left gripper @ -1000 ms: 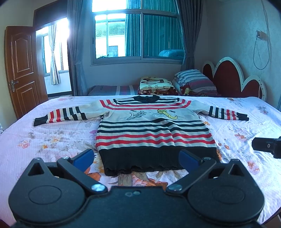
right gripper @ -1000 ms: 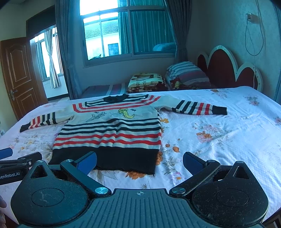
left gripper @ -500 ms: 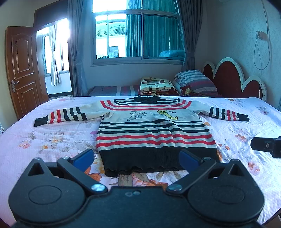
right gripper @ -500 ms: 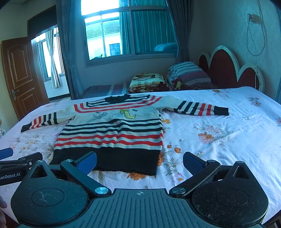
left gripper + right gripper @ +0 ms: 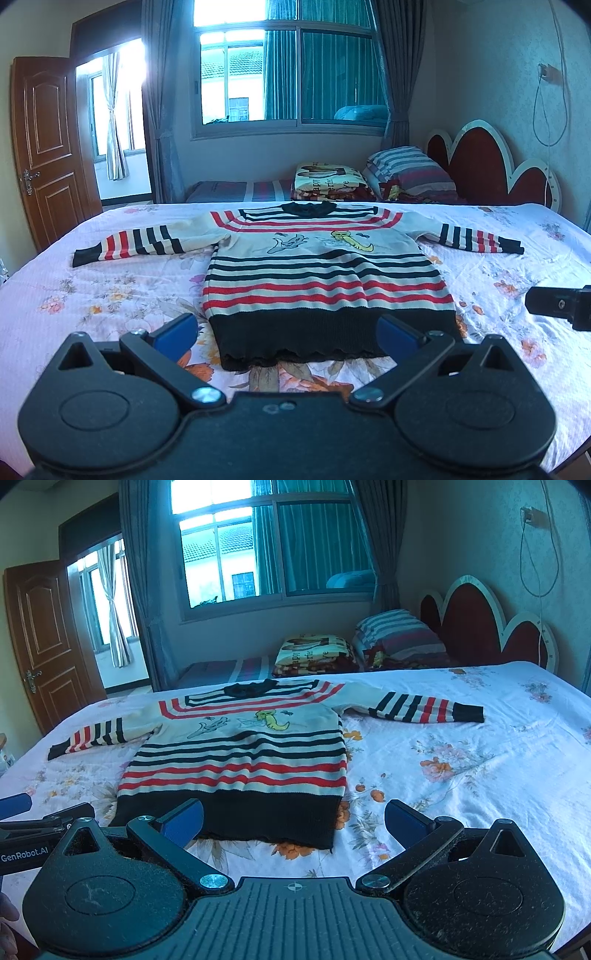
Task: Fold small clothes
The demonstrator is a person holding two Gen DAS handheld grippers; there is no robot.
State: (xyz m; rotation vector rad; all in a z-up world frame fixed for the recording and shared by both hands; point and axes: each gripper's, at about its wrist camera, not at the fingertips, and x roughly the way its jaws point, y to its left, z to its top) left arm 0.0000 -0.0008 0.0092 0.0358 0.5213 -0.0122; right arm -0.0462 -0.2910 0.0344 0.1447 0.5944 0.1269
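Sweater [image 5: 325, 280] flat on bed [image 5: 110, 295], unfolded

Sleeves spread wide; left gripper [image 5: 286, 334] and right gripper [image 5: 293, 821] hover near its hem, fingers apart, holding nothing.

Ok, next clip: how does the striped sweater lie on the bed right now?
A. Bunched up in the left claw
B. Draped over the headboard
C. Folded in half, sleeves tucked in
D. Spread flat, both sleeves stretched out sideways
D: the striped sweater lies flat on the bed with a sleeve out to each side; both claws are open and empty.
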